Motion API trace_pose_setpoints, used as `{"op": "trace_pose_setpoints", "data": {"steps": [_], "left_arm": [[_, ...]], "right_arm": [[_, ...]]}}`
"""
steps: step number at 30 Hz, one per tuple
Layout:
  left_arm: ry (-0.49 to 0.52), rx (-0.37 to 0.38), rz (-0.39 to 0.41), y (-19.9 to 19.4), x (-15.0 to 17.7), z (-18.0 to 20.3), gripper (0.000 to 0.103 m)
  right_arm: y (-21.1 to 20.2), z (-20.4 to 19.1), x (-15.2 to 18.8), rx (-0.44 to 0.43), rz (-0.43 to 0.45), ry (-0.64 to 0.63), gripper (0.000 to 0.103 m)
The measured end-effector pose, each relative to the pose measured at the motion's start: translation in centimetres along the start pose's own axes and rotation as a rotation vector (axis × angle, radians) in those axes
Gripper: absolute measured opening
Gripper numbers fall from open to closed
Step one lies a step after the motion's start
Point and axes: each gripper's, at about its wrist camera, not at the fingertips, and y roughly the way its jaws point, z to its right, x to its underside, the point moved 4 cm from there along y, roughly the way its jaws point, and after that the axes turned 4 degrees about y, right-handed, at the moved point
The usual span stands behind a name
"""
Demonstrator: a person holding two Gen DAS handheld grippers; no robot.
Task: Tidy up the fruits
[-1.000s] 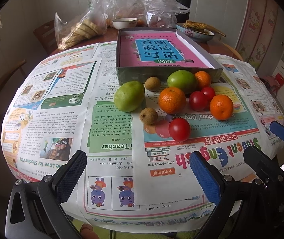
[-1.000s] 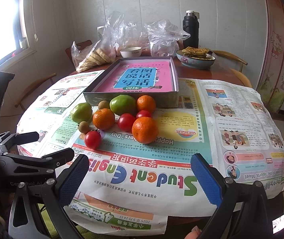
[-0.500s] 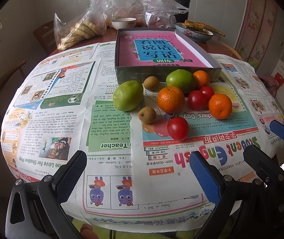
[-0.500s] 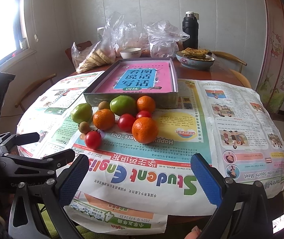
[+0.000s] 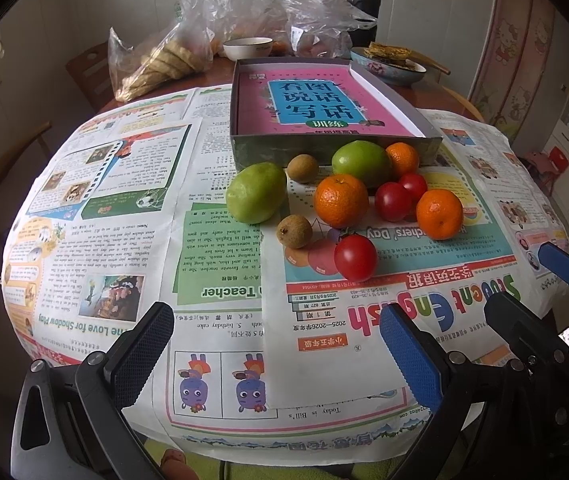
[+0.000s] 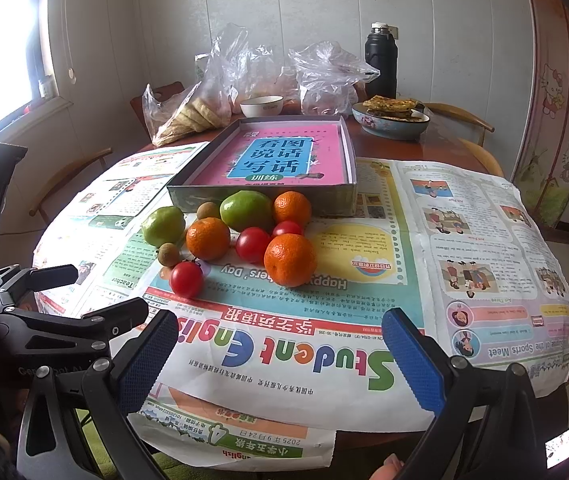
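Observation:
A cluster of fruit lies on the newspaper in front of a shallow box (image 5: 336, 148) (image 6: 260, 196) with a pink book inside. It holds two green fruits (image 5: 257, 192) (image 6: 246, 211), three oranges (image 5: 340, 200) (image 6: 290, 259), three red tomatoes (image 5: 355, 257) (image 6: 186, 279) and two small brown kiwis (image 5: 294, 231) (image 6: 168, 254). My left gripper (image 5: 276, 356) is open and empty near the table's front edge. My right gripper (image 6: 280, 360) is open and empty, to the right of the left one, also at the front edge.
The round table is covered in newspaper (image 5: 124, 240) (image 6: 464, 240). At the back stand plastic bags of food (image 5: 172, 60) (image 6: 204, 96), a white bowl (image 6: 261, 106), a blue bowl with pancakes (image 6: 392, 120) and a black flask (image 6: 381, 60). Chairs ring the table.
Both grippers have crept slightly forward toward the fruit. They stay open, and the fruit has not moved.

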Motion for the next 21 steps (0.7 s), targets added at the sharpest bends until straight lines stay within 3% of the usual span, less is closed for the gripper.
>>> {"op": "trace_pose_setpoints", "data": {"steps": [21], "left_arm": [[-0.027,0.004,-0.015,0.8,-0.7,-1.3,0.102]], "right_arm": [[1.0,-0.1,-0.2,-0.033,-0.019,0.010,0.103]]}}
